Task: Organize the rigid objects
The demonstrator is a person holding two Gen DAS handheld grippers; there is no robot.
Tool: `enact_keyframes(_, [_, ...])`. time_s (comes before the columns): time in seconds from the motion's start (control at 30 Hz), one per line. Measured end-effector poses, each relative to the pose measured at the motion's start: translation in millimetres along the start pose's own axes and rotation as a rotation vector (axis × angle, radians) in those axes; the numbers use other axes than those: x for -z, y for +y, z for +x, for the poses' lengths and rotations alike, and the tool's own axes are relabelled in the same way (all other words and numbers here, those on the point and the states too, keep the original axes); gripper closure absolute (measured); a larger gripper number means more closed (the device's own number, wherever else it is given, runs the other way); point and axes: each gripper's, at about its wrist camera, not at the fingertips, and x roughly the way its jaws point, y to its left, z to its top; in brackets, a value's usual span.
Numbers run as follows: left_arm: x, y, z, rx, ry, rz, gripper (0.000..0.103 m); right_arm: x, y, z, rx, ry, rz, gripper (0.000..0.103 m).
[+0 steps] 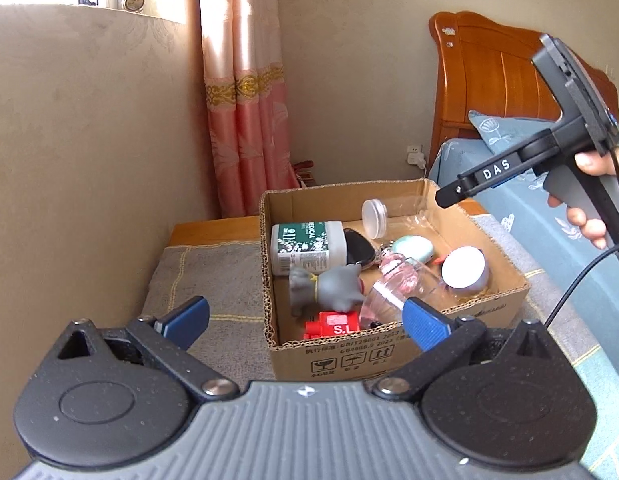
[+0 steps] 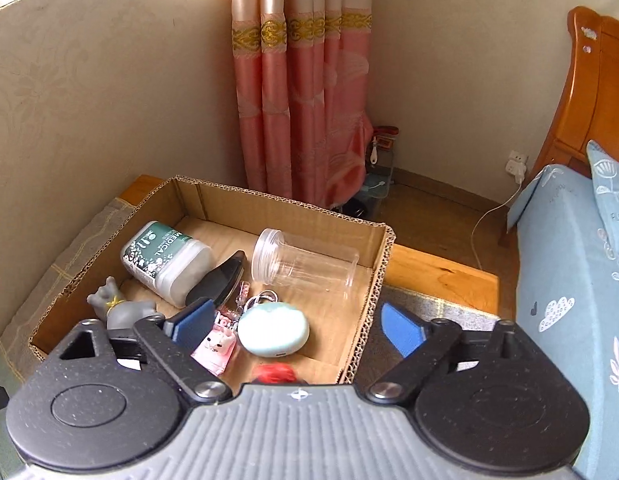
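Left wrist view: the left gripper [image 1: 305, 318] hangs wide open and empty above the near wall of the cardboard box [image 1: 389, 354]. Inside lie a grey figurine [image 1: 333, 286] at 12 o'clock and a red block [image 1: 331, 324].

Right wrist view: the right gripper [image 2: 299, 324] is spread wide, holding nothing, over the mint case [image 2: 273, 330]; a clear jar [image 2: 305, 260] lies at 12 o'clock. Best to descend squarely, straddling one item only.

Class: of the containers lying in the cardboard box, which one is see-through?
The clear plastic jar by the far wall; the green-labelled MEDICAL bottle is opaque white.
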Motion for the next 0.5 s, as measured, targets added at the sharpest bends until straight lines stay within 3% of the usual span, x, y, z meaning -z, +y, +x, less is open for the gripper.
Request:
enact_keyframes(0.27, [1.8, -6.1, -13.7, -0.029, 0.005, -0.014, 0.001, 14.7, 11.1, -33.2, 0.078, 0.023, 0.022, 0.000])
enact_keyframes(0.5, [9.8, -9.6, -21.7, -0.097, 0.077, -0.022, 0.001, 51.9, 32.4, -70.4, 0.151, 0.053, 0.056, 0.000])
